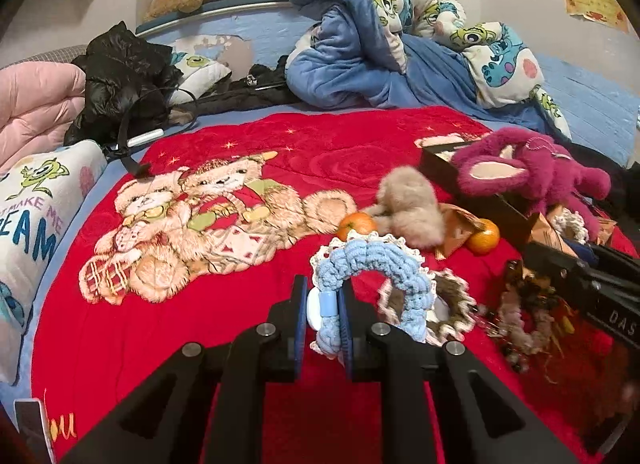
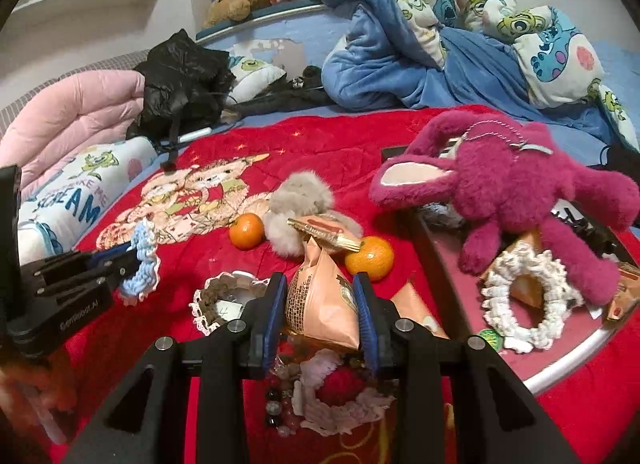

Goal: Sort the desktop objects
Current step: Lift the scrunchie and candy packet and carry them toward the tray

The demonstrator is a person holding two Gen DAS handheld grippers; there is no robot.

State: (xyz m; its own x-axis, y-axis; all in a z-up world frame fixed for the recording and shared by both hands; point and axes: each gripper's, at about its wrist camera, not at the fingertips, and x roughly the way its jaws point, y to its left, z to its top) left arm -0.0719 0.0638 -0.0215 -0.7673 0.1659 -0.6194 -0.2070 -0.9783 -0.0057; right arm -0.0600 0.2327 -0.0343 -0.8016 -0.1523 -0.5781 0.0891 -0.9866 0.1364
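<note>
Your left claw (image 1: 323, 304) clamps the blue crocheted scrunchie (image 1: 372, 264) lifted over the red blanket (image 1: 240, 136), your right claw (image 2: 320, 296) pinches a peach snack packet (image 2: 320, 300), both seemingly bound for the tray (image 2: 568, 360) at right.

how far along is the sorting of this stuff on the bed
Done: a magenta plush toy and a white crocheted scrunchie lie in the dark tray. In hand: left gripper clamps a blue crocheted scrunchie, right gripper a peach snack packet. Left: two oranges, a beige fluffy piece, a brown scrunchie.
</note>
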